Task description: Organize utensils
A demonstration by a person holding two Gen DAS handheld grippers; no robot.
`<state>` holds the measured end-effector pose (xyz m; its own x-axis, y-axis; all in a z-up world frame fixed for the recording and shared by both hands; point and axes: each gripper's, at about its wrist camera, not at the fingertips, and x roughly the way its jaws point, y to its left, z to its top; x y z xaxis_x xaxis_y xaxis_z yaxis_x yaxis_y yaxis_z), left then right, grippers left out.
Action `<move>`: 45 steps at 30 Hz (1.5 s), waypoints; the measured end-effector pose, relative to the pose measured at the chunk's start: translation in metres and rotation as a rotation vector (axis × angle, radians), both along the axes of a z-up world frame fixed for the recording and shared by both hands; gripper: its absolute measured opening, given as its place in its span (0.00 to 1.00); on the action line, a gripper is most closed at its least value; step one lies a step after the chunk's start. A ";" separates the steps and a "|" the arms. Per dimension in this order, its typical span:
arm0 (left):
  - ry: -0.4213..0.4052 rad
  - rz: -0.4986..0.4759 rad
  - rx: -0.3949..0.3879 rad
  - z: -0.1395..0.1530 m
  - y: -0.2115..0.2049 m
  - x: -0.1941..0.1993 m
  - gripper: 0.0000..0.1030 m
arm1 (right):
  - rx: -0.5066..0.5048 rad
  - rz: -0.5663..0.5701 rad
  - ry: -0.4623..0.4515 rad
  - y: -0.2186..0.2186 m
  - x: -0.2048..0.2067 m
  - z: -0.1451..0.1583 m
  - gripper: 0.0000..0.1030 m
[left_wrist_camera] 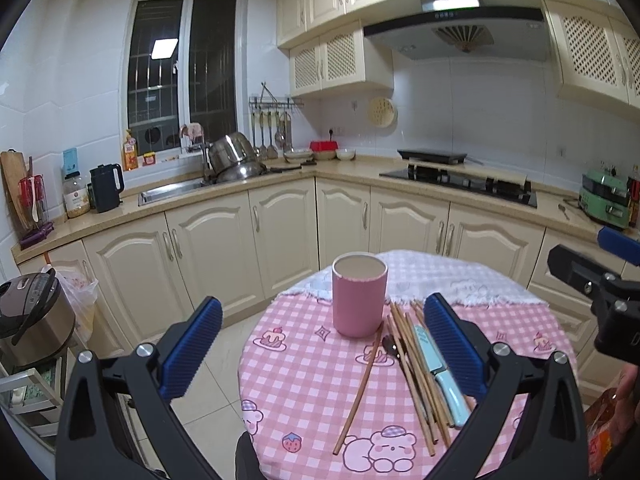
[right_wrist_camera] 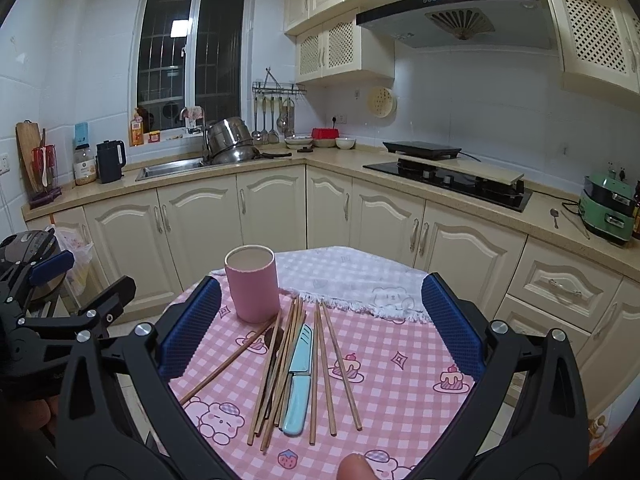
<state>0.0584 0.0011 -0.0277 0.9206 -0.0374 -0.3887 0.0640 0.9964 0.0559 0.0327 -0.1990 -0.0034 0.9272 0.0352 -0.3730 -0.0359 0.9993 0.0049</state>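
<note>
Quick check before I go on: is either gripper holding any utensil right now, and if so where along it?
Nothing is held. The left gripper and right gripper are both open above the table; the chopsticks, blue knife and spoon lie on the cloth beside the pink cup.

You're in a home kitchen: cream cabinets [right_wrist_camera: 272,216] run along an L-shaped counter, with a sink [right_wrist_camera: 170,168] under the dark window [right_wrist_camera: 192,48] at upper left, a gas hob [right_wrist_camera: 448,180] beneath a range hood [right_wrist_camera: 452,12] at upper right, and ladles hanging from a wall rack [right_wrist_camera: 276,116] mid-frame.
</note>
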 end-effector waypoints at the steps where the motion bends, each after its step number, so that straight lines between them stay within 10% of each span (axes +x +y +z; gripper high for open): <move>1: 0.014 -0.001 0.007 -0.005 -0.001 0.005 0.96 | -0.002 0.000 0.011 0.000 0.004 -0.004 0.95; 30: 0.529 -0.090 0.281 -0.161 -0.056 0.171 0.94 | 0.066 0.009 0.449 -0.081 0.129 -0.123 0.95; 45: 0.668 -0.232 0.159 -0.160 -0.063 0.195 0.22 | -0.043 0.159 0.636 -0.063 0.183 -0.161 0.89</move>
<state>0.2533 -0.0621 -0.1882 0.4601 -0.0998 -0.8822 0.3442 0.9360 0.0737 0.2155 -0.2619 -0.1645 0.5104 0.1262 -0.8506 -0.1868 0.9818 0.0336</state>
